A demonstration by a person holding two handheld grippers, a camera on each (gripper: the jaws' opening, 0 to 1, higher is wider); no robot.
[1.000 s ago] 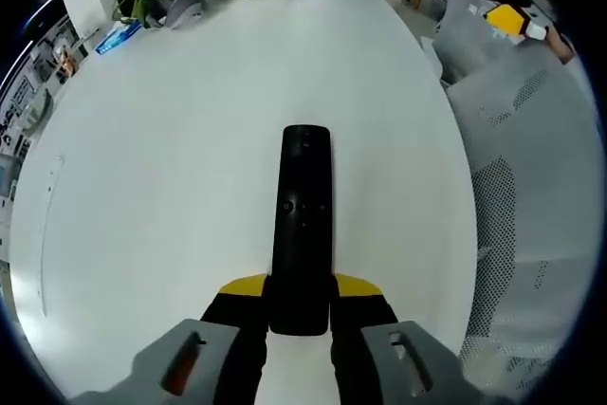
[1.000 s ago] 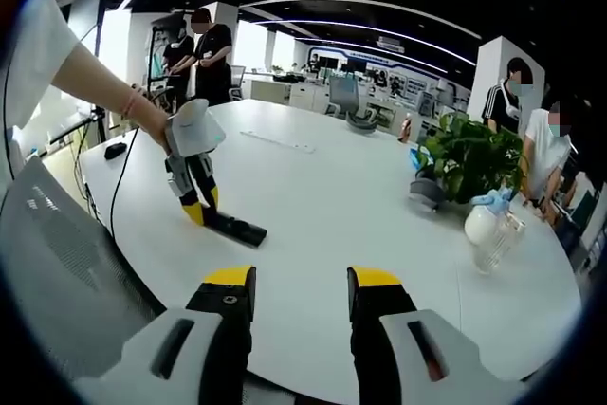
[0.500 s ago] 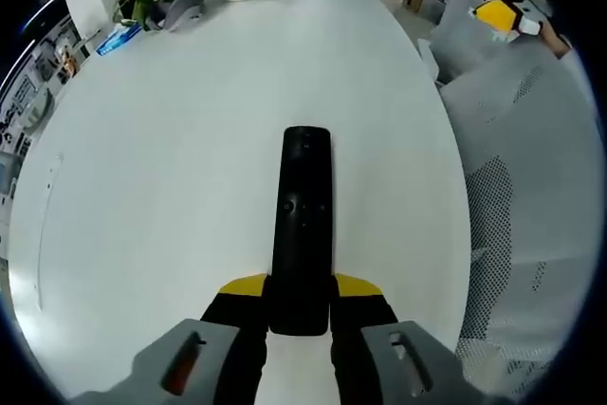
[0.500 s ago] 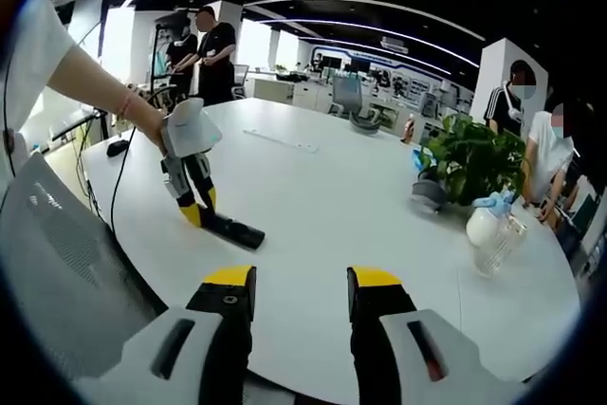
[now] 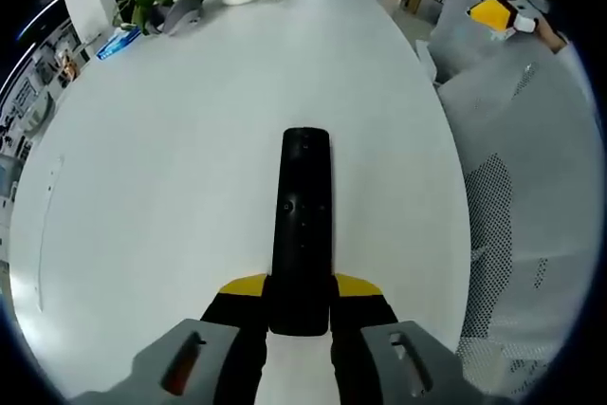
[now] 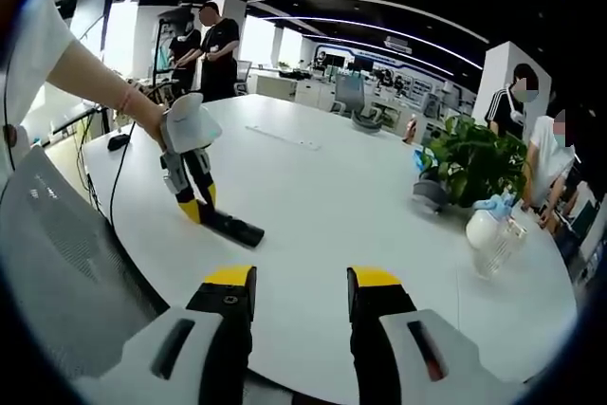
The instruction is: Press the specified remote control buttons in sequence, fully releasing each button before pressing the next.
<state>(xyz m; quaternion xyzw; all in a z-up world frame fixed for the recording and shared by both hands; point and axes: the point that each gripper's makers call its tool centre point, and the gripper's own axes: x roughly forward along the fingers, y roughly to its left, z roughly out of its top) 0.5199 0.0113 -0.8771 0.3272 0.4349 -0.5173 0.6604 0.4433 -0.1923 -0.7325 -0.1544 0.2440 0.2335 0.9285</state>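
Observation:
A long black remote control [image 5: 303,225] lies on the white table [image 5: 171,168], its near end clamped between the yellow-tipped jaws of my left gripper [image 5: 301,289]. In the right gripper view the same remote [image 6: 232,226] lies on the table [image 6: 360,206] with the left gripper [image 6: 194,208] shut on its end, held by a person's hand. My right gripper [image 6: 301,280] hovers open near the table's front edge, well apart from the remote, with nothing between its fingers. The right gripper [image 5: 493,12] also appears far off at the upper right of the left gripper view.
A potted plant [image 6: 469,158], a grey object [image 6: 429,193] and a clear bottle [image 6: 488,234] stand at the table's right. A grey mesh chair [image 6: 57,272] is beside the table's edge. People stand in the background. A cable and a mouse [image 6: 116,144] lie at the far left.
Both views have shifted slightly with the hands. The remote stays held in the left gripper and the right gripper stays open.

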